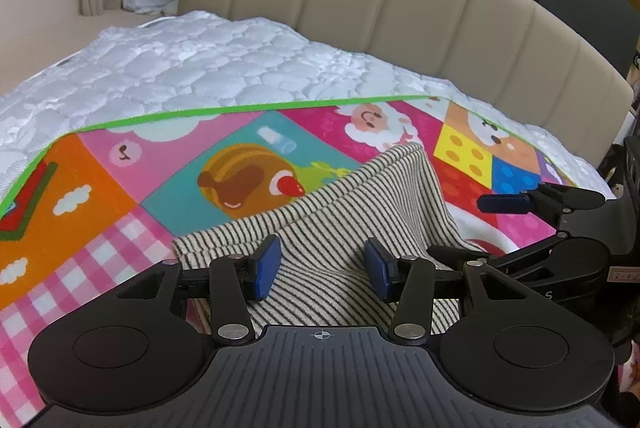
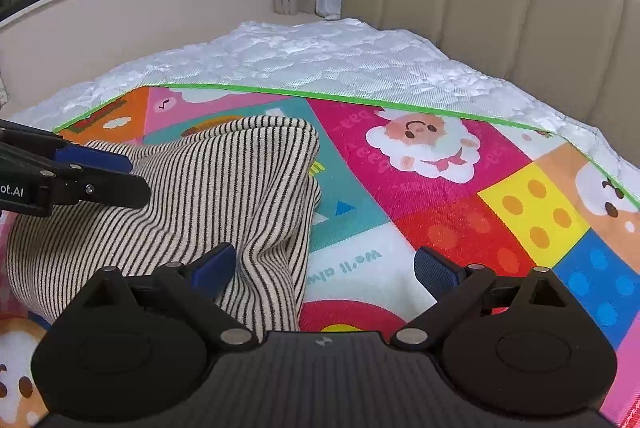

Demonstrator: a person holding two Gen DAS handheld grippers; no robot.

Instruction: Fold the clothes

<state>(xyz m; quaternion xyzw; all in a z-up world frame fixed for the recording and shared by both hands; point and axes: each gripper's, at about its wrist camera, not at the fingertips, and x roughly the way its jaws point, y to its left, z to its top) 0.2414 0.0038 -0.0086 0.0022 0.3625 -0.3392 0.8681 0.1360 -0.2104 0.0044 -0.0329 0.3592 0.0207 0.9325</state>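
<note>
A striped garment (image 1: 332,224) lies bunched on a bright cartoon play mat (image 1: 120,188) spread over a white quilted mattress (image 1: 200,64), with a beige padded headboard (image 1: 420,8) behind. The left gripper (image 1: 322,268) hangs over the cloth, its blue-padded jaws spread apart and gripping nothing. Just beside it, the right gripper (image 2: 324,268) hangs at the garment's right edge, jaws wide apart and empty, one pad over the stripes and the other over the bare mat.
</note>
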